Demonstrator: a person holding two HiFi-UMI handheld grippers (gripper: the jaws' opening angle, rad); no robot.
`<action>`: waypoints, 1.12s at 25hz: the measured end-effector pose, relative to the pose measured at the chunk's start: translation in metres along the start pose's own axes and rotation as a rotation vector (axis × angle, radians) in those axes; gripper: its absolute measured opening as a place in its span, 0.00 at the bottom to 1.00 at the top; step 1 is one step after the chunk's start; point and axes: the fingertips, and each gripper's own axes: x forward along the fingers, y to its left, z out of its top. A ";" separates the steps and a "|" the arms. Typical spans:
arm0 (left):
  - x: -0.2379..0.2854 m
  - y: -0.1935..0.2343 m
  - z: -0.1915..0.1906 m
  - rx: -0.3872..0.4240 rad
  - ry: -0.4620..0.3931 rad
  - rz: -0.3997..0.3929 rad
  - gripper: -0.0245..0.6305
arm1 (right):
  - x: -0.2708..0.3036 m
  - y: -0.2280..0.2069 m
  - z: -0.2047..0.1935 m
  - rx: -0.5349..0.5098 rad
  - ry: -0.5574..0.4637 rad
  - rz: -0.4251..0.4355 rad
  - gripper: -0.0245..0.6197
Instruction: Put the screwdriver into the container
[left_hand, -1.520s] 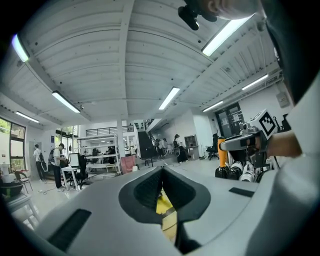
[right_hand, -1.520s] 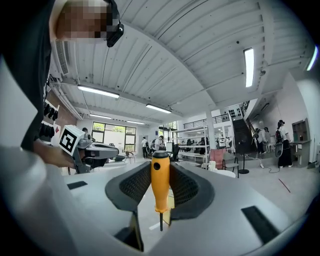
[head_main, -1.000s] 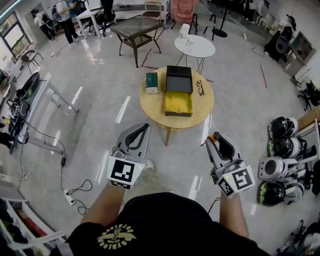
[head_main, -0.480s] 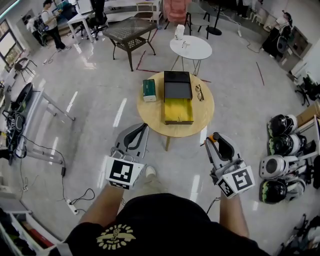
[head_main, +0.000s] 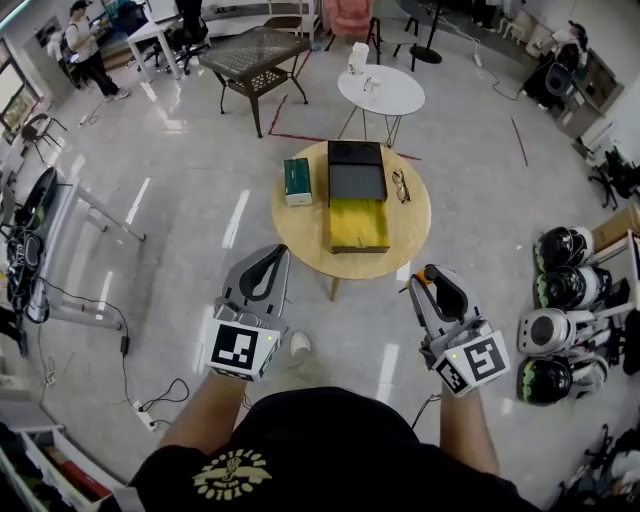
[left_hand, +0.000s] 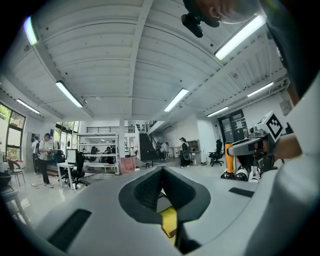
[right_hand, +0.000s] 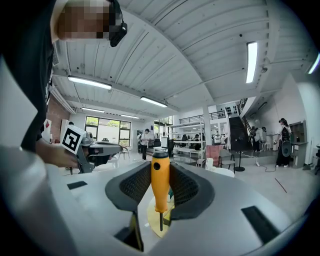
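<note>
Round wooden table (head_main: 300, 225), green box (head_main: 298, 181), open yellow-lined container (head_main: 356, 200), glasses (head_main: 401, 186)

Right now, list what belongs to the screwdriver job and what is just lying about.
Job: screwdriver, held by right gripper; open container, yellow inside, on round table.
Lying about: green box; glasses; white side table; helmets; left gripper, shut, empty.

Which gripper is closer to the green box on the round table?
Left. The left gripper hangs short of the green box, nearly in line with it; the right gripper, holding the screwdriver, sits well to its right.
</note>
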 end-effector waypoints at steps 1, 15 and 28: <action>0.000 0.002 -0.002 -0.008 0.002 0.000 0.06 | 0.002 0.000 -0.001 0.003 0.005 0.001 0.24; 0.037 0.031 -0.033 -0.024 0.070 -0.025 0.06 | 0.042 -0.014 0.000 0.019 0.034 -0.007 0.24; 0.087 0.074 -0.018 0.009 0.035 -0.117 0.06 | 0.081 -0.026 0.027 0.018 0.003 -0.106 0.24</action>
